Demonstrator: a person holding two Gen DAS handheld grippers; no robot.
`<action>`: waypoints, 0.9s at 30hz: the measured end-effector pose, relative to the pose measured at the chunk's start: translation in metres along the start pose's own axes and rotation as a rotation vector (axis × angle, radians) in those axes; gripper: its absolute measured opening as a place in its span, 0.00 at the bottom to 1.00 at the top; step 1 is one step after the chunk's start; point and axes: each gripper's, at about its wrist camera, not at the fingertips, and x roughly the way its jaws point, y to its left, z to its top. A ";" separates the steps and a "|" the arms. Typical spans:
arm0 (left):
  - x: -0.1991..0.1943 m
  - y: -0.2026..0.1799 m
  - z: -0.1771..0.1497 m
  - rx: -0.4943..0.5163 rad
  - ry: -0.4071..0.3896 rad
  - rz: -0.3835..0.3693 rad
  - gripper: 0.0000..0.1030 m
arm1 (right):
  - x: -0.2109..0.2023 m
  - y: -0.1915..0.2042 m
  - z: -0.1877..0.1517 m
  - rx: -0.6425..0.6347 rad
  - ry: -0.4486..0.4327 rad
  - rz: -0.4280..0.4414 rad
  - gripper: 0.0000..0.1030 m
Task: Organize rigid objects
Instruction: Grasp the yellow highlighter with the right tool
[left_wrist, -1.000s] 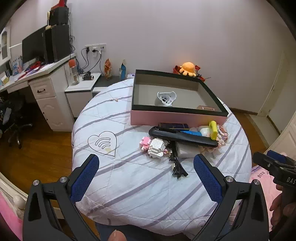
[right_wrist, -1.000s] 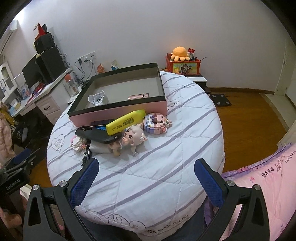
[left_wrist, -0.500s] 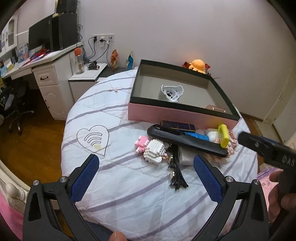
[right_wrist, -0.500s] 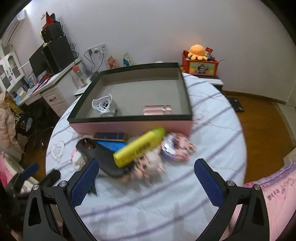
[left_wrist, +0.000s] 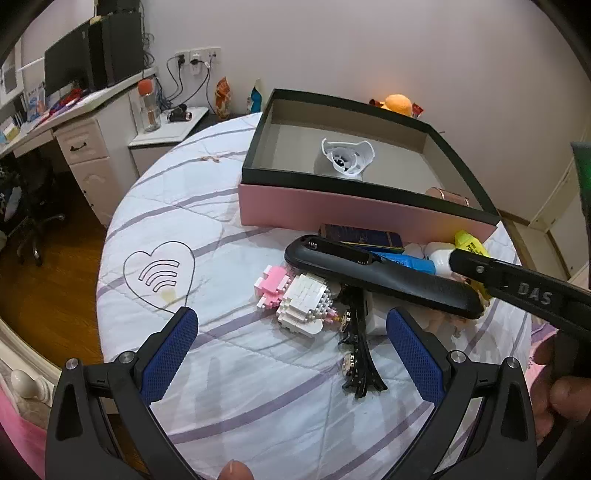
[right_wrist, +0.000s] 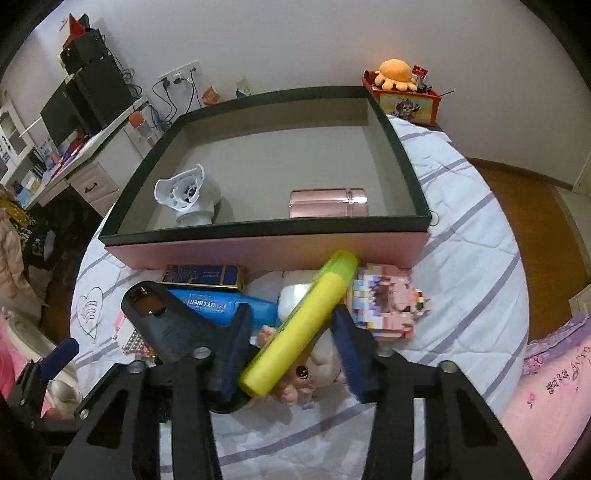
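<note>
Left wrist view: the left gripper (left_wrist: 291, 328) hangs wide open and empty above the table (left_wrist: 155, 206), short of the block toy (left_wrist: 299, 299) and hair clip (left_wrist: 356, 350).

Right wrist view: the right gripper (right_wrist: 291, 338) has just been closing around the yellow highlighter (right_wrist: 306, 321), which lies atop the pile before the box (right_wrist: 258, 247); whether the pads press it I cannot tell.

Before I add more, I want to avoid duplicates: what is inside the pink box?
Inside the pink box: a white plastic fan-like piece and a flat rose-gold case. Its near wall hides the floor strip right behind it.
</note>
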 end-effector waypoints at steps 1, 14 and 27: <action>0.002 -0.001 0.001 0.000 0.003 -0.002 1.00 | 0.000 -0.003 -0.001 0.000 0.002 0.005 0.37; 0.007 -0.012 0.002 -0.006 0.027 -0.030 1.00 | -0.018 -0.005 -0.007 -0.060 -0.032 0.106 0.14; 0.002 -0.032 0.001 -0.063 0.057 -0.130 1.00 | -0.040 -0.033 -0.008 -0.018 -0.093 0.135 0.14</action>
